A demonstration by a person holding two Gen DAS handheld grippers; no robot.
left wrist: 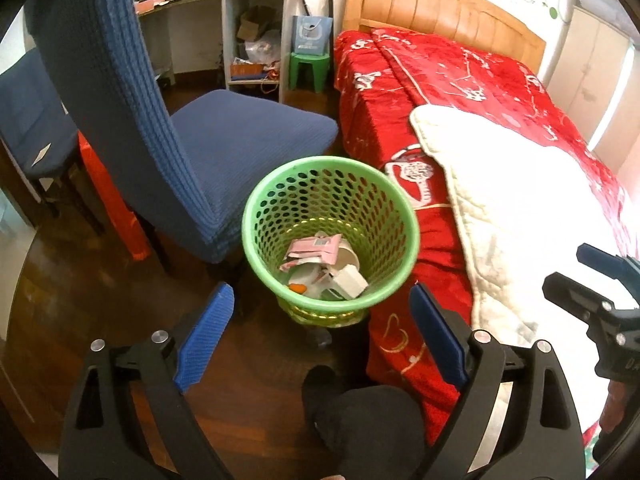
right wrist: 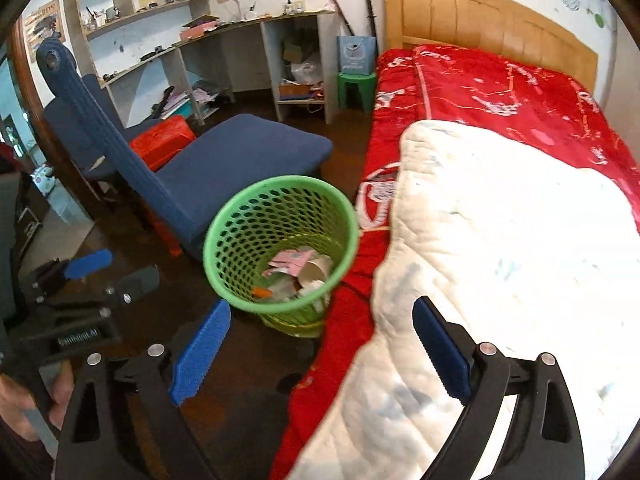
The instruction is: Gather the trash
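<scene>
Both grippers are empty right now, and that tells the story. The left gripper point(left wrist: 322, 338) hangs over the floor just short of the green basket point(left wrist: 256, 248), jaws spread wide with nothing between them. The right gripper point(right wrist: 322, 346) sits over the edge of the bed, above the white quilt point(right wrist: 500, 240), jaws equally wide and equally bare.

Look into the basket: the trash point(left wrist: 326, 268) is already down there, pink wrapper scraps, a white paper cup, a small white box and something orange near the bottom. The basket stands upright on the dark floor point(left wrist: 100, 300), wedged between the blue chair point(left wrist: 224, 148) and the red bedspread point(left wrist: 384, 128).

So my read is that a drop-off is done, and the hands are free for another pick. Is there more to fetch? No loose litter shows on the floor or the bed in either view, so the next move calls for a search first: sweep the cameras around the room, spot a piece, then bring one open gripper down on it. If nothing turns up, the job looks close to finished.
</scene>
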